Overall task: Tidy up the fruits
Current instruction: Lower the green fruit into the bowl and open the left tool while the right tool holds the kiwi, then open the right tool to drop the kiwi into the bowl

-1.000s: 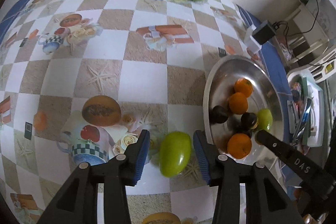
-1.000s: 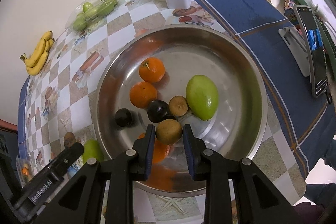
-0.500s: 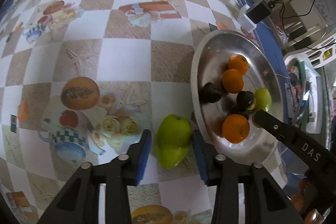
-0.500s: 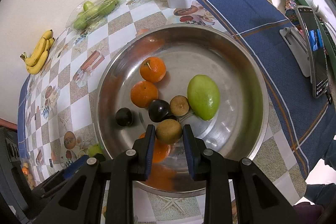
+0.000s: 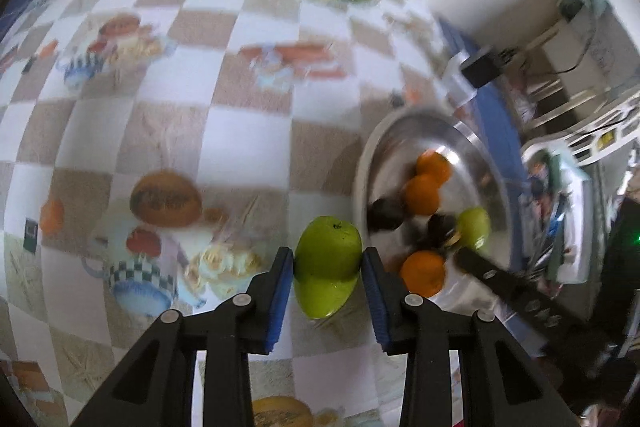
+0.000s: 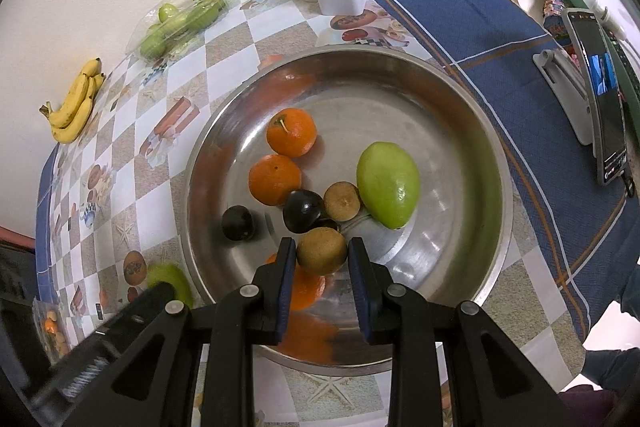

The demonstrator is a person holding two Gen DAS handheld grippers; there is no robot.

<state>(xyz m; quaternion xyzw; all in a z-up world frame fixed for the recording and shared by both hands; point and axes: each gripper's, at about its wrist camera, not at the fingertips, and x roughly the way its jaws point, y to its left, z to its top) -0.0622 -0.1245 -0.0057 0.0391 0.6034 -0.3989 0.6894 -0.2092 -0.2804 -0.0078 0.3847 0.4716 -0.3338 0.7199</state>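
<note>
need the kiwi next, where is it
Right wrist view: the kiwi is clamped in the right claw over the steel bowl's near side.

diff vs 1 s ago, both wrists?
Left gripper closed its fingers onto the green mango, which lay loose between them on the tablecloth beside the steel bowl. Unchanged: right gripper clamped on the kiwi over the bowl; bowl fruit in place.

Both tools share one build. The left gripper [image 5: 327, 273] and the right gripper [image 6: 322, 267] each have matte black angular arms with triangular cut-outs, round silver screws at the joints, and blue ribbed pads [image 6: 285, 285] lining the fingers' inner faces.
</note>
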